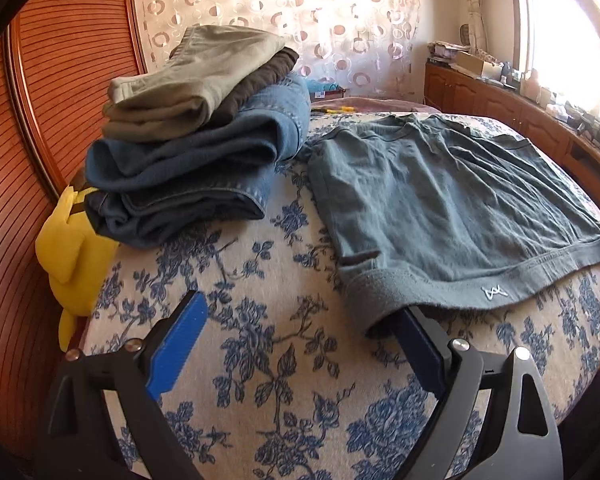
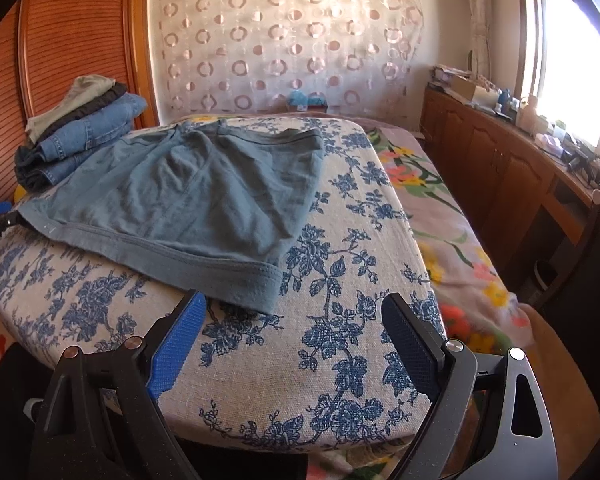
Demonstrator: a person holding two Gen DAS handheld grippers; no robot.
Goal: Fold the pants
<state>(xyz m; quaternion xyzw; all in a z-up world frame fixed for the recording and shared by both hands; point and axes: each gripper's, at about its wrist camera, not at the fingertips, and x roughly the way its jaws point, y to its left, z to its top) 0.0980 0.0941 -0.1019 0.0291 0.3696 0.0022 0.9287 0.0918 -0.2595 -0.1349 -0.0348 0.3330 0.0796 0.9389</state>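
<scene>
At the far left a yellow soft toy (image 1: pixel 70 248) sits wedged between the wooden slatted panel (image 1: pixel 40 120) and the flowered cushion (image 1: pixel 260 320) that serves as the work surface. Just beside it, on the cushion's back left corner, stands a stack of folded pants (image 1: pixel 196 140): jeans at the bottom, a dark pair, a khaki pair on top. These look finished.

Next comes the left gripper (image 1: pixel 300 336), its fingers wide apart; the right-hand finger is tucked under the near left corner of the teal pants (image 1: pixel 460 208), so nothing is clamped yet. The teal pants lie spread on the middle of the cushion, hem band toward the camera, a little wrinkled. They seem already doubled over at least once, though I cannot tell how many layers there are.

Further right, the right gripper (image 2: pixel 292 320) hovers near the other hem corner, fingers apart and holding nothing, the left one just beside the cloth. To its right lie the flowered bedsheet (image 2: pixel 452 216) and a wooden cabinet (image 2: pixel 500 160) under the window.

By my reading, three pairs are done and this one needs its corners gripped, a final fold, then stacking.
</scene>
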